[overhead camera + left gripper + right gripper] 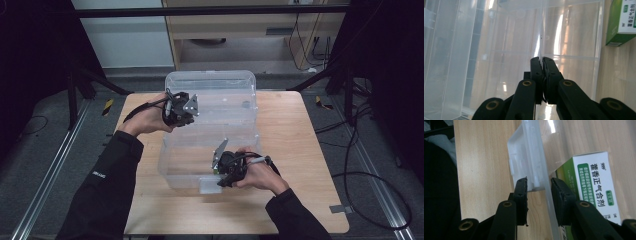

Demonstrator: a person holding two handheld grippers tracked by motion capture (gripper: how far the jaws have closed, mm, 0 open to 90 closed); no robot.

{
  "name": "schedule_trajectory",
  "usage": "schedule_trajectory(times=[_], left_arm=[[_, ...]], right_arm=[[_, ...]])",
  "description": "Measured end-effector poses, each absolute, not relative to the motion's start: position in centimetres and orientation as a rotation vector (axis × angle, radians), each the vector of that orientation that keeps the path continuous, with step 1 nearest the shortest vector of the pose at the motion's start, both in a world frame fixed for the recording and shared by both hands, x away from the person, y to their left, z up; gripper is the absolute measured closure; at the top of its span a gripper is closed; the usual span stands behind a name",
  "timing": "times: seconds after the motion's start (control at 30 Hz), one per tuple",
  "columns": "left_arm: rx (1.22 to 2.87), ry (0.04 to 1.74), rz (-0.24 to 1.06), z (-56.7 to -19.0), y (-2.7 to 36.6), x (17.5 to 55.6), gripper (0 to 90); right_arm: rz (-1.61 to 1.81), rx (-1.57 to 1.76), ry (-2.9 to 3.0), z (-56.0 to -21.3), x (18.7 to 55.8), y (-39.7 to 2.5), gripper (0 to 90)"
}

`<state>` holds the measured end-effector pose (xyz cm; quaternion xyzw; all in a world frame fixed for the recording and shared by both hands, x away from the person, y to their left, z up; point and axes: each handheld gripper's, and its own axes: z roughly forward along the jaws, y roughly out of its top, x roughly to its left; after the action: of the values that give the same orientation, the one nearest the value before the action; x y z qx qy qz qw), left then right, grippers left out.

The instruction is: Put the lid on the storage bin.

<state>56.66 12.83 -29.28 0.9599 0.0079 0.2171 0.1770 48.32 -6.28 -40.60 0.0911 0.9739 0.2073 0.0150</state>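
Observation:
A clear plastic bin (235, 125) stands on the wooden table, its clear lid (210, 82) at the far side. My left gripper (187, 116) is at the bin's left edge. In the left gripper view it (541, 60) is shut on a thin clear panel edge (540, 37) of the bin. My right gripper (214, 175) is at the bin's near wall. Its jaws (539, 186) stand open on either side of that wall, by the white latch (524, 162). A green and white medicine box (594, 185) lies inside the bin, also seen at top right (621, 20).
The wooden table (305, 150) has bare room on both sides of the bin. Black frame legs and cables (360, 150) lie on the floor to the right. A wooden cabinet (240, 35) stands beyond the table.

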Motion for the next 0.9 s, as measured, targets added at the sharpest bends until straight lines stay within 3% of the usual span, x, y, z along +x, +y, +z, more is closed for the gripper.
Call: schedule_trajectory(times=[0.9], left_arm=[[2.668, 0.003, 0.614, -30.0, 13.6, 52.7, 87.0]], right_arm=[[0.65, 0.273, 3.03, -40.6, 48.2, -6.3, 66.9]])
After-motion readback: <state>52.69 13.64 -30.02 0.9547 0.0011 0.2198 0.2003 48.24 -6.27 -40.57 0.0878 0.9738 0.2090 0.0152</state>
